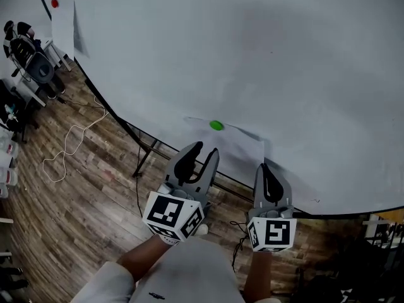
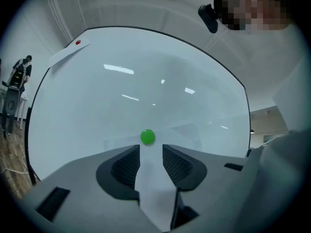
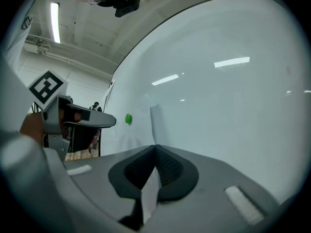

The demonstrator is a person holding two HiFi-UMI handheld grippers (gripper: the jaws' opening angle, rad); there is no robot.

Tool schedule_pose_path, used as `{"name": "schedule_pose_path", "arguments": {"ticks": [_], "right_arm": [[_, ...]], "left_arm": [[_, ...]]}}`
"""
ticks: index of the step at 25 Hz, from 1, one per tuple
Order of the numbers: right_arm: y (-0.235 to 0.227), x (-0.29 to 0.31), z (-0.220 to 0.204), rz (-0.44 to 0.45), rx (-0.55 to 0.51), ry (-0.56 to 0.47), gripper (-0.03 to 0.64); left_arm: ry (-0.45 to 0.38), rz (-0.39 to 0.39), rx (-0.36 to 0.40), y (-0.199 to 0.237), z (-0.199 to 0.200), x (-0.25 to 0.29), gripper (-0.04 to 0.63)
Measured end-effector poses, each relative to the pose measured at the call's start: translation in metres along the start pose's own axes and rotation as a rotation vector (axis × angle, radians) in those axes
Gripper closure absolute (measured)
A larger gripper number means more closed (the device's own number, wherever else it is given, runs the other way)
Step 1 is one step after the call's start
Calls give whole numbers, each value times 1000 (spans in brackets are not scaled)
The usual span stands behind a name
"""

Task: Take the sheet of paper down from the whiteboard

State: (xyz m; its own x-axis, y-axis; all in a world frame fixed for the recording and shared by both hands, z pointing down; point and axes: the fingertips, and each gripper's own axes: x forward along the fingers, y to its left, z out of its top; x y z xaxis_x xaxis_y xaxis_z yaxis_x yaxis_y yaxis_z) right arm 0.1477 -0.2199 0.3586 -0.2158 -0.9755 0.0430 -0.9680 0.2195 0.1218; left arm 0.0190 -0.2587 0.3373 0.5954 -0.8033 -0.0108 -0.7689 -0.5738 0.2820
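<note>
On the wide white whiteboard (image 1: pixel 265 49), a round green magnet (image 1: pixel 216 125) pins the white paper sheet (image 1: pixel 243 145); only the right gripper view shows the right hand-held gripper (image 3: pixel 155 148) clenched on its edge; the left hand-held gripper (image 2: pixel 150 149) stands released

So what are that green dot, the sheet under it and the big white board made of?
The green dot: glossy and rounded, probably a plastic-capped magnet, since it pins the sheet. The sheet: thin, matte white paper, bending away from the board. The board: smooth glossy white with bright reflections; coated metal or laminate, cannot tell which.
</note>
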Motion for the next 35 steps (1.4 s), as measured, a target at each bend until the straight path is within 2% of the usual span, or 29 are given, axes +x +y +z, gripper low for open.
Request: {"name": "schedule_pose_path", "arguments": {"ticks": [2,6,10,20,24,35], "right_arm": [[-1,-1,0,3,5,-1,606],[-5,1,7,7,0,4,606],[-10,-4,9,-12,23,-5,606],[-1,4,1,-2,75,8,606],[1,7,2,-16,77,5,606],[4,2,3,-72,106,-2,607]], "left_arm": [[-7,8,-18,0,3,8,449],[-21,19,-39,1,11,23,443],[-56,24,-35,-5,19,32,443],[-57,47,-22,2,20,46,439],[-50,20,-24,5,20,45,469],[-15,-54,-25,7,20,44,471]]}}
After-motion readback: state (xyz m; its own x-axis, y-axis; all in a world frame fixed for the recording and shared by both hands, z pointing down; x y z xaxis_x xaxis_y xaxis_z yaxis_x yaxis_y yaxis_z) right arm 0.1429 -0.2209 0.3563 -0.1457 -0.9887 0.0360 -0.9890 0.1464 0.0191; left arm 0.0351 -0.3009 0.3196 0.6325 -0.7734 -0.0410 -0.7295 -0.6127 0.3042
